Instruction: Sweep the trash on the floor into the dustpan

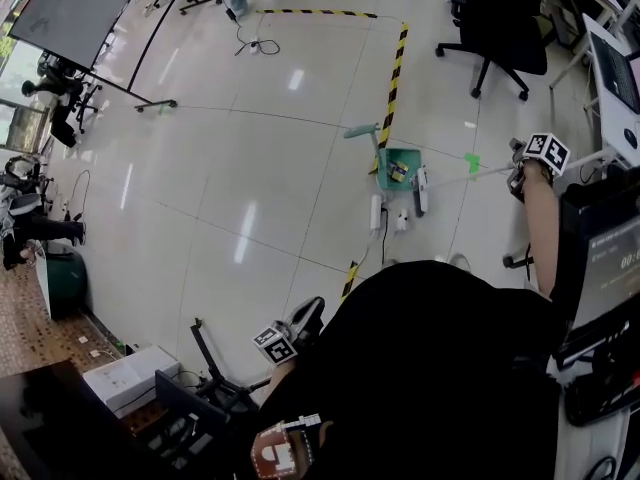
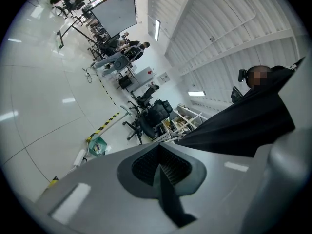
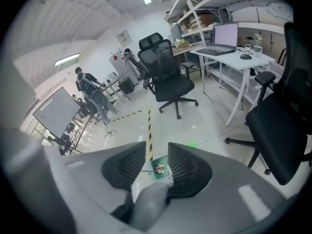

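Observation:
A green dustpan (image 1: pixel 400 168) stands on the pale floor beside the hazard tape, with yellow and dark trash (image 1: pixel 398 171) inside it. It also shows small in the left gripper view as the dustpan (image 2: pixel 97 145), and between the jaws of the right gripper view as the dustpan (image 3: pixel 158 168). My right gripper (image 1: pixel 516 180) is at the right, shut on the long thin handle of a white broom. The broom's head (image 1: pixel 421 190) rests just right of the dustpan. The broom handle (image 3: pixel 146 206) fills the gap between the right jaws. My left gripper (image 1: pixel 312 313), low by my body, is shut with nothing in it.
A white power strip (image 1: pixel 377 211) and a small white block (image 1: pixel 401 220) lie just in front of the dustpan. Black-and-yellow tape (image 1: pixel 393 78) runs away across the floor. A black office chair (image 1: pixel 495 18) stands behind, a desk with a laptop (image 1: pixel 615 78) at the right, a green floor mark (image 1: pixel 472 161) between.

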`<act>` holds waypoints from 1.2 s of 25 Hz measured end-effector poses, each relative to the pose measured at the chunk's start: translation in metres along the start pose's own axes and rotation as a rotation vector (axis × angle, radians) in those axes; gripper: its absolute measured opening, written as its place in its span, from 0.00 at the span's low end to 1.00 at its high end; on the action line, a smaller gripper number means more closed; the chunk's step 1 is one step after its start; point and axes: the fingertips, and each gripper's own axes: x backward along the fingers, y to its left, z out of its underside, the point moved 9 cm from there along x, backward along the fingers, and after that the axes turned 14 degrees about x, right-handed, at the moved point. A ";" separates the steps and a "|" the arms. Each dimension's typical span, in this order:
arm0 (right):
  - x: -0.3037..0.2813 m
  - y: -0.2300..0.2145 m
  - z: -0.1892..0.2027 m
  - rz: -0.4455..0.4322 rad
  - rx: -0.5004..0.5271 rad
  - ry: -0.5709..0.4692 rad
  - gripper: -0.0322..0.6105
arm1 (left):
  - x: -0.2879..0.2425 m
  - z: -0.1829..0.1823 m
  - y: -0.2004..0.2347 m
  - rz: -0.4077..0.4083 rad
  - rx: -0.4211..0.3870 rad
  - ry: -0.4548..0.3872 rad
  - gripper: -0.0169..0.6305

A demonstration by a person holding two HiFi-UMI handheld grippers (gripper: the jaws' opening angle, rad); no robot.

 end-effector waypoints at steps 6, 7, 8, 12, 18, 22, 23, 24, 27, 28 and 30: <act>0.002 -0.002 -0.011 -0.017 0.067 -0.021 0.26 | 0.004 0.003 0.013 -0.012 0.019 -0.017 0.03; 0.005 -0.007 -0.009 -0.017 0.070 -0.023 0.26 | 0.002 0.003 0.015 -0.006 0.024 -0.013 0.03; 0.009 -0.012 -0.007 -0.017 0.070 -0.026 0.26 | -0.002 0.003 0.017 0.005 0.029 -0.010 0.03; 0.042 -0.022 -0.006 -0.022 0.071 -0.047 0.26 | -0.023 -0.013 0.015 0.050 0.002 0.015 0.03; 0.089 -0.026 0.005 -0.040 0.092 -0.046 0.26 | -0.057 -0.042 0.013 0.129 -0.038 0.084 0.03; 0.113 -0.036 0.035 -0.053 0.088 -0.058 0.26 | -0.077 -0.058 0.021 0.187 -0.056 0.151 0.03; 0.119 -0.039 0.045 -0.055 0.081 -0.060 0.26 | -0.083 -0.060 0.025 0.200 -0.055 0.175 0.03; 0.126 -0.043 0.056 -0.056 0.072 -0.061 0.26 | -0.090 -0.061 0.028 0.211 -0.052 0.202 0.03; 0.152 -0.051 0.086 -0.051 0.038 -0.058 0.26 | -0.110 -0.062 0.036 0.237 -0.047 0.297 0.03; 0.163 -0.055 0.097 -0.045 0.023 -0.056 0.26 | -0.118 -0.062 0.038 0.249 -0.047 0.330 0.03; 0.187 -0.065 0.118 -0.027 -0.010 -0.054 0.26 | -0.135 -0.061 0.040 0.282 -0.051 0.388 0.03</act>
